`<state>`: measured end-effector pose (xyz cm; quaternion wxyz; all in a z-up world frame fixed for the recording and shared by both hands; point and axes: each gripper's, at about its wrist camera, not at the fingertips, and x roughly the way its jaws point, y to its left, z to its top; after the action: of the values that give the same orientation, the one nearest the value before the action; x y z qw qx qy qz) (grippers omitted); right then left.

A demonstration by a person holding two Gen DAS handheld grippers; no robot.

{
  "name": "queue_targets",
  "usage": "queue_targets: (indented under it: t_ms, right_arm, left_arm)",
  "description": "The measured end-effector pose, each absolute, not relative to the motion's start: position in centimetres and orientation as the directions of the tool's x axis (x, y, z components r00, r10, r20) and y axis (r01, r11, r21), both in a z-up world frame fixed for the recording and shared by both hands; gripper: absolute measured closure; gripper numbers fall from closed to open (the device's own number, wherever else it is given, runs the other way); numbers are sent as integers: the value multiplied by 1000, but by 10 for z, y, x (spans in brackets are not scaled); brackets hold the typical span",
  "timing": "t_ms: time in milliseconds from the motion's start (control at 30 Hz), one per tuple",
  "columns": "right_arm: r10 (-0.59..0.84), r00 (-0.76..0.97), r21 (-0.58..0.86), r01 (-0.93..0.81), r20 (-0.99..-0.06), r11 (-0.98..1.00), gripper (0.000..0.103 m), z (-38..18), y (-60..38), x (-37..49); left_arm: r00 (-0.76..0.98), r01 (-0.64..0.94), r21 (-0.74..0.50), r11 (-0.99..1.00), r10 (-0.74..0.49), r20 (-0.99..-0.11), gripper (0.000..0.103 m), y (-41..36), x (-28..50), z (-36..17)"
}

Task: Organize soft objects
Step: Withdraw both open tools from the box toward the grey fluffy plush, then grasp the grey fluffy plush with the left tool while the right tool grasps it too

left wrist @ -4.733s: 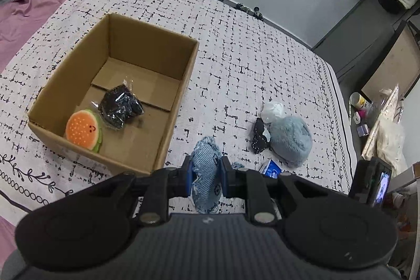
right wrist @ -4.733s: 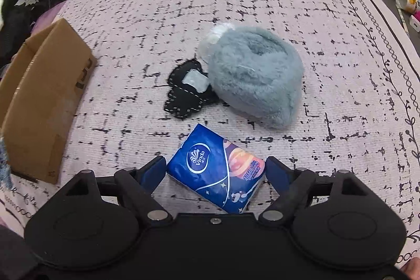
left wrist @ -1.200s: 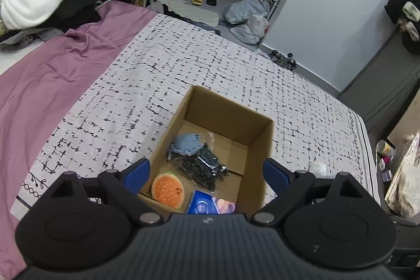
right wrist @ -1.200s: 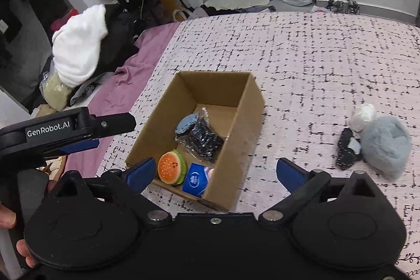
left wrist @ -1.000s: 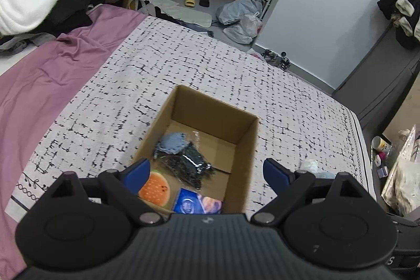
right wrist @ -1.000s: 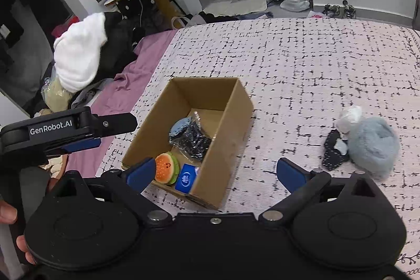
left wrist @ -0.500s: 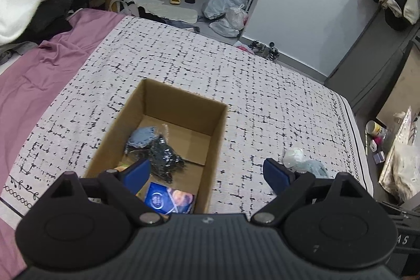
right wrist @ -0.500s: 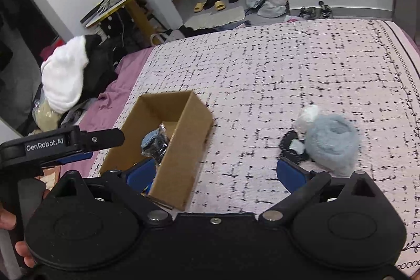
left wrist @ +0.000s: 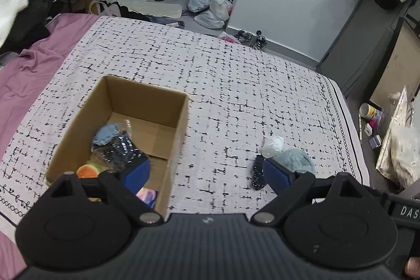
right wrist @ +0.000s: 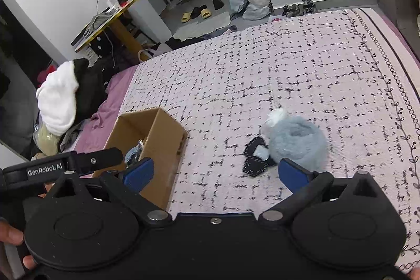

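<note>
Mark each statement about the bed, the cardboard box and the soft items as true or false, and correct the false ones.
1. The fluffy blue item lies inside the cardboard box. False: it lies on the bedspread, apart from the box.
2. Both claws are open and empty. True: left claw, right claw.
3. A black fabric piece lies against the fluffy blue item. True.
4. The box is empty. False: it holds an orange plush, a dark bagged item and more.
5. The box stands on the floor. False: it stands on the bedspread.
</note>
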<state>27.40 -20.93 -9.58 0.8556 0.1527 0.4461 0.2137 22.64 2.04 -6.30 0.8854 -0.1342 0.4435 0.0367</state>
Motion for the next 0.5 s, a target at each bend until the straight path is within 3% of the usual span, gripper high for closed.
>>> queue_targets:
  t_ms: [500]
  right_arm:
    - [492, 573, 517, -133, -656, 845, 0, -142, -265, 298]
  left_arm:
    - [581, -138, -185, 973, -71, -811, 12, -25, 251, -85]
